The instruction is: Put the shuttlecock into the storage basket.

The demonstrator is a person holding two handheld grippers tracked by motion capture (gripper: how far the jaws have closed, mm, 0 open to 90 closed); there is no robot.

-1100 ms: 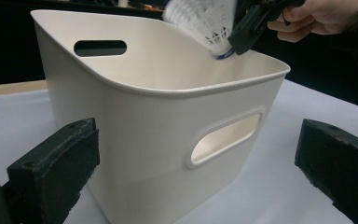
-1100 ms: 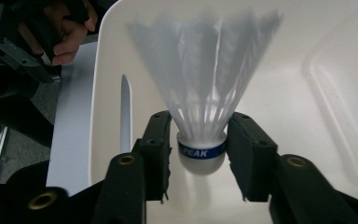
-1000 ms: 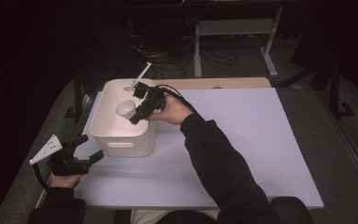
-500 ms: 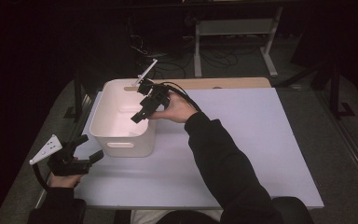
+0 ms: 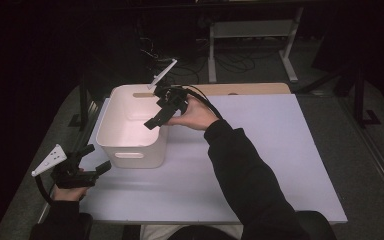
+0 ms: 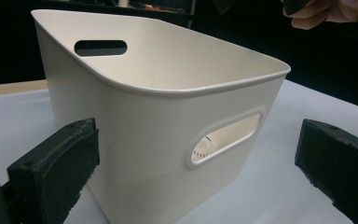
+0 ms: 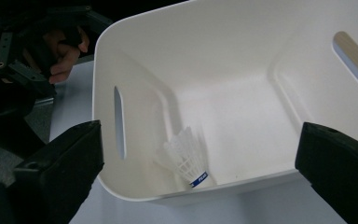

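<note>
High view: The right gripper [image 5: 156, 116] hangs over the right rim of the white bin [image 5: 130, 150], pointing down and left into it. Its jaws have just been opening and now stand spread wide with nothing between them. The left gripper [image 5: 96, 160] rests on the white table [image 5: 280, 165] just off the near left corner of the bin, jaws spread, nothing held; the near wall of the bin with its handle slot lies just ahead of its fingertips.

Left gripper view: Both black pads [image 6: 56, 172] stand far apart, released. The bin [image 6: 158, 121] fills the space ahead of and between them without touching either pad. Through the handle slot, ahead of the right pad, a small part of the shuttlecock [image 6: 205, 145] shows inside the bin. The person's right hand [image 6: 328, 11] appears above the far rim.

Right gripper view: The pads [image 7: 63, 168] are fully spread and grasp nothing. The shuttlecock [image 7: 188, 157] lies on the bin floor below and between them, nearer the left pad, against the wall with the handle slot, its feather skirt pointing away and its blue-banded cork toward the camera. The left gripper [image 7: 23, 70] shows beyond the bin rim, past the left pad.
</note>
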